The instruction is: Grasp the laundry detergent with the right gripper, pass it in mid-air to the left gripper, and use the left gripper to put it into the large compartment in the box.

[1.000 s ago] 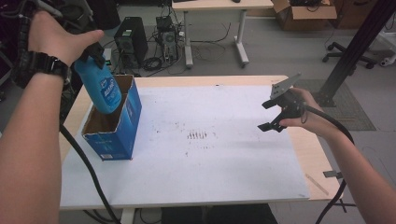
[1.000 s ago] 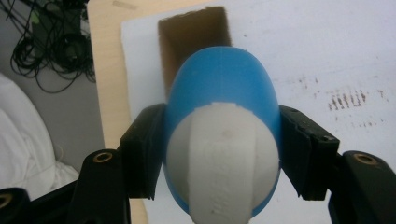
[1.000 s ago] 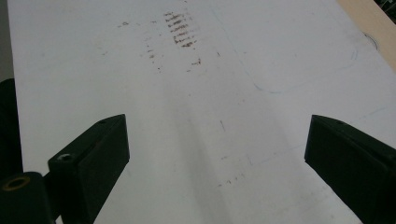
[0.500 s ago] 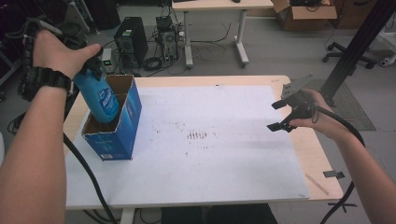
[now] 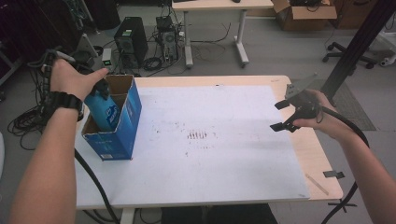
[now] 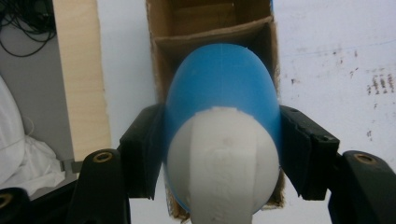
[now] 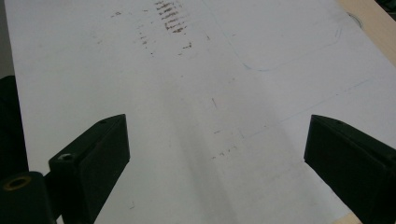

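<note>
A blue bottle (image 5: 103, 109) with a white cap (image 6: 224, 163) stands half sunk in an open blue cardboard box (image 5: 122, 135) at the table's left edge. My left gripper (image 5: 95, 88) is shut on the bottle near its top, its black jaws pressing both sides of the blue bottle (image 6: 219, 88) above the brown inside of the box (image 6: 210, 32). My right gripper (image 5: 284, 115) hangs over the table's right side, open, with nothing between its jaws. The right gripper (image 7: 215, 154) looks down on bare white paper.
A white sheet (image 5: 210, 140) with dark smudges covers most of the wooden table (image 5: 322, 163). A strip of black tape (image 5: 333, 174) lies near the table's right front corner. Computers and cables sit on the floor behind the table.
The left hand has lowered the blue bottle into the box, from above its rim to half inside. The right gripper has stayed about where it was.
</note>
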Demonstrator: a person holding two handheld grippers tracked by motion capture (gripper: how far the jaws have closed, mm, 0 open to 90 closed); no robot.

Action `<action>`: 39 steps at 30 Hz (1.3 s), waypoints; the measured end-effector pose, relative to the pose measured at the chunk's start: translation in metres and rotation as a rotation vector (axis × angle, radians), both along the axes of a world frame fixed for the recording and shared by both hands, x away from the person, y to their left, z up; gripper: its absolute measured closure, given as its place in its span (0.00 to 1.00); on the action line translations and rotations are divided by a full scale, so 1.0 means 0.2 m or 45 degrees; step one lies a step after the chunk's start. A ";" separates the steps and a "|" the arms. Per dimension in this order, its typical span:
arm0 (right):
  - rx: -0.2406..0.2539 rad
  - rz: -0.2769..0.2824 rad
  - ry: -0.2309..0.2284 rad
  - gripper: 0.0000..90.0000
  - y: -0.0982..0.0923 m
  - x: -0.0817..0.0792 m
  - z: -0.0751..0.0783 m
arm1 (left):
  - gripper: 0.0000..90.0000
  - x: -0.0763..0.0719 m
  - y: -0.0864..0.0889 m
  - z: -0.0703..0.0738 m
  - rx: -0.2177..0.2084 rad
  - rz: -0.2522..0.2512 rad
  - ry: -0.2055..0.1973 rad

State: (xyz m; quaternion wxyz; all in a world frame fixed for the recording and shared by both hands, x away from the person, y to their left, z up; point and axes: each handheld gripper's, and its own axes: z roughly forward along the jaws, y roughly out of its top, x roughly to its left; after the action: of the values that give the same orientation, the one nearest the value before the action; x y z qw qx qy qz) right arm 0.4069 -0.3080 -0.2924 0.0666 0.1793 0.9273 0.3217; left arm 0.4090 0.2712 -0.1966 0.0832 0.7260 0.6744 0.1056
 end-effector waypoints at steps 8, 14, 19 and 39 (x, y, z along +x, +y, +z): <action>0.005 0.005 0.000 0.08 0.01 0.00 -0.01 | 0.42 0.01 0.00 -0.15 -0.012 0.003 0.049; 0.005 0.003 0.002 0.08 0.00 0.00 -0.01 | 0.42 0.01 0.00 -0.22 -0.007 0.010 0.062; 0.006 -0.001 0.008 0.08 0.00 0.00 -0.02 | 0.42 0.01 0.00 -0.27 -0.008 0.015 0.069; 0.016 -0.007 0.013 0.08 -0.01 -0.02 -0.04 | 0.42 0.01 -0.01 -0.34 -0.012 0.011 0.084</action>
State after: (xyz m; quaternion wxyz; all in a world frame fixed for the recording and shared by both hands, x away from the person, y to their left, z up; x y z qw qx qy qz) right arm 0.4037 -0.3101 -0.3012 0.0616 0.1840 0.9251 0.3265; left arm 0.4110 0.2687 -0.2641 0.0640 0.7258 0.6803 0.0788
